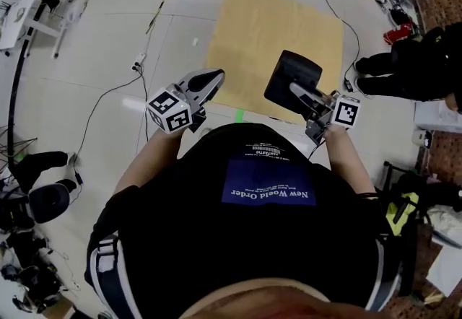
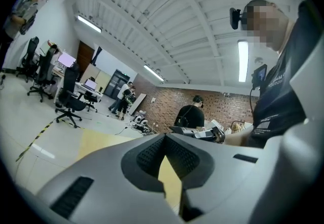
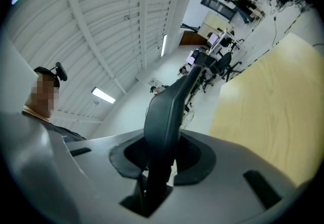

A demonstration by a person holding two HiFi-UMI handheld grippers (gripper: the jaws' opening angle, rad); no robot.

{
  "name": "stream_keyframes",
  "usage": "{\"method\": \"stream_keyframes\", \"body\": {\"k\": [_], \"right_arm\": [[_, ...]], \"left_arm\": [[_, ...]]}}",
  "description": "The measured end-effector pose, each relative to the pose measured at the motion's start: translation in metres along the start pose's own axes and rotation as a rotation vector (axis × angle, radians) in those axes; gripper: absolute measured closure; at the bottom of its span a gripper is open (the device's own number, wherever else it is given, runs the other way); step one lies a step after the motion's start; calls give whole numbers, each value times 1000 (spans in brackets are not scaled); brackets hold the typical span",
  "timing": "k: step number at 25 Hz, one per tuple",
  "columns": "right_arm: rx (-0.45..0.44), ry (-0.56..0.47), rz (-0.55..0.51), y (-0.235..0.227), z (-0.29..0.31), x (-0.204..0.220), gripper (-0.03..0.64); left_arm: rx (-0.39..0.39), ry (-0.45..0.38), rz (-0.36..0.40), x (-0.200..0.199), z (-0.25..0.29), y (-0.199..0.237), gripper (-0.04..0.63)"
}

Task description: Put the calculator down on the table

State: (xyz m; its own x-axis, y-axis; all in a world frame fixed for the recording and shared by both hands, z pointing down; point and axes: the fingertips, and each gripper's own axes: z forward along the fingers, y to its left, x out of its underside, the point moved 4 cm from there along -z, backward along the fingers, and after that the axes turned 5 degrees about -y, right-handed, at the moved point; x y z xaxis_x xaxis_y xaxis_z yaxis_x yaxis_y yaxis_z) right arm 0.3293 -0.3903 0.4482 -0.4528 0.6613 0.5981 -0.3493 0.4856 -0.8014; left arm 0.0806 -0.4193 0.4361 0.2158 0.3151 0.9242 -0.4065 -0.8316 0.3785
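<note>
We see the black, flat, slab-shaped calculator (image 1: 292, 79) pinched at its near end by the right gripper (image 1: 297, 91). It is held clear of the pale yellow wooden table (image 1: 289, 22), over the table's near right part. Its keys are hidden from us: the head view shows only one plain dark face. The right gripper view shows the calculator (image 3: 164, 111) edge-on, rising from between the clamped jaws, with the table (image 3: 273, 101) off to the right. The left gripper (image 1: 216, 78) is near the table's near left corner, and its own view shows the jaws pressed together at the tips with nothing in them. The person's black shirt (image 1: 253, 224) covers the near floor. Only the left gripper view shows the far red brick wall (image 2: 167, 104) and black office chairs (image 2: 68, 106).
</note>
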Motion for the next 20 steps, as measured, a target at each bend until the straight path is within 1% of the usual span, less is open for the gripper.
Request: {"method": "stream_keyframes", "body": {"k": [2,4,7,10,12,15,18,20], "right_arm": [[-4,60,-3,-9,19,0,537],[-6,146,8,-19,51,12,537],[-20,273,47,-40,111,45,537],[-25,393,87,-68,164,84,537],[-10,466,102,-89,191,111,537],[25,555,119,-115,222,152,537],[56,602,151,-129,243,183,537],[62,618,162,-132,254,193,537]], "left_arm": [[-38,-3,2,0,-9,9,588],[-90,2,-15,4,-34,21,588],[-176,11,-58,17,-82,44,588],[-241,21,-96,33,-121,65,588],[-268,24,-126,43,-141,75,588],[-298,-1,-193,57,-170,83,588],[-331,2,-212,70,-199,89,588],[-333,3,-219,73,-213,93,588]]}}
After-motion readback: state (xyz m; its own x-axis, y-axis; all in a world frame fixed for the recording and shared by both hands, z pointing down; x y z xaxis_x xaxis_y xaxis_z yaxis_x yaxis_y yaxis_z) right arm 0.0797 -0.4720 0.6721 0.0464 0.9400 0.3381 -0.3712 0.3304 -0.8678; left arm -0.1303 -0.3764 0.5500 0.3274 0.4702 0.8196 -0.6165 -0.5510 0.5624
